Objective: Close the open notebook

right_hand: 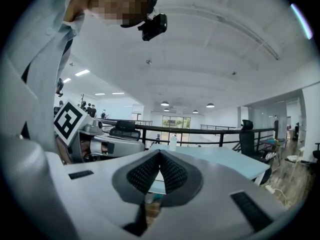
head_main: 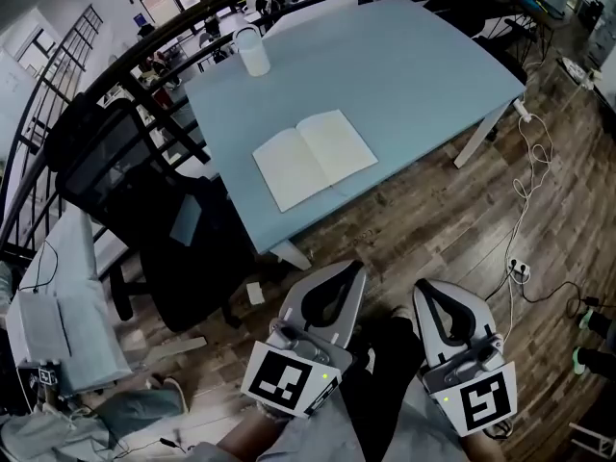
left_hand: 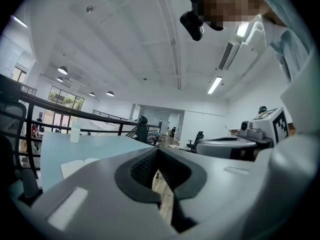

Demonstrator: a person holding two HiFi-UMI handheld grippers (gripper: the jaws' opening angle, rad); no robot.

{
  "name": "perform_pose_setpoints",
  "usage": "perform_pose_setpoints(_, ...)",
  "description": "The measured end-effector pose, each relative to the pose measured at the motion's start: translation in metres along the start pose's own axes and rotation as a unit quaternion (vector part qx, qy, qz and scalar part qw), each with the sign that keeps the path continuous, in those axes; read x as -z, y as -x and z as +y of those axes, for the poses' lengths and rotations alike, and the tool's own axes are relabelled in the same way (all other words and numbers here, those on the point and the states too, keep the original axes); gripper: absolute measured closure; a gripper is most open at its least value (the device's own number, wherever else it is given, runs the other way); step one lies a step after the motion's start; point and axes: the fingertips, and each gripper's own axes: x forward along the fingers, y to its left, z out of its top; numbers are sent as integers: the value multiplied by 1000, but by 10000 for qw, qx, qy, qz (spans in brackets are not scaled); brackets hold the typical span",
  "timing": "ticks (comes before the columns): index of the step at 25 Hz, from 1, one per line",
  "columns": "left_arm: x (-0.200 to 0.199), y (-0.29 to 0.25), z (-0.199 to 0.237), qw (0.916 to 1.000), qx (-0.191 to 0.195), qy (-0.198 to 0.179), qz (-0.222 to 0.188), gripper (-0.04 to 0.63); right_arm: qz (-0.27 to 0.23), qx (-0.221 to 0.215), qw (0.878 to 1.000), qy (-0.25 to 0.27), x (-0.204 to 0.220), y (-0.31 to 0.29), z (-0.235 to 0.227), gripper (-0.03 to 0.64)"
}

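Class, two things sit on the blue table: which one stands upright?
The white bottle, near the far corner of the table, stands upright; the open notebook lies flat.

Notebook (left_hand: 75,168) partly behind left tongs (left_hand: 159,150); page contents too small.

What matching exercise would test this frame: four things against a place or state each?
Things:
1. notebook
2. white bottle
3. office chair
4. right gripper

Places or states:
A. standing at the far corner of the table
B. shut on nothing, short of the table
C. lying open on the table, near its front edge
D. beside the table's left edge

Pairs: 1-C, 2-A, 3-D, 4-B
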Motion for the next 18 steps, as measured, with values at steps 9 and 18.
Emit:
perform_pose_setpoints(9,-6,-6,17,9985,-417,-328,-166,594,-224,-374,9990,8,3,-32,-15,620)
perform_pose_setpoints(18,-24,-37,57,9909,-1299,-306,-189,594,-360,-1171,9924,136,-8,-94,-50,620)
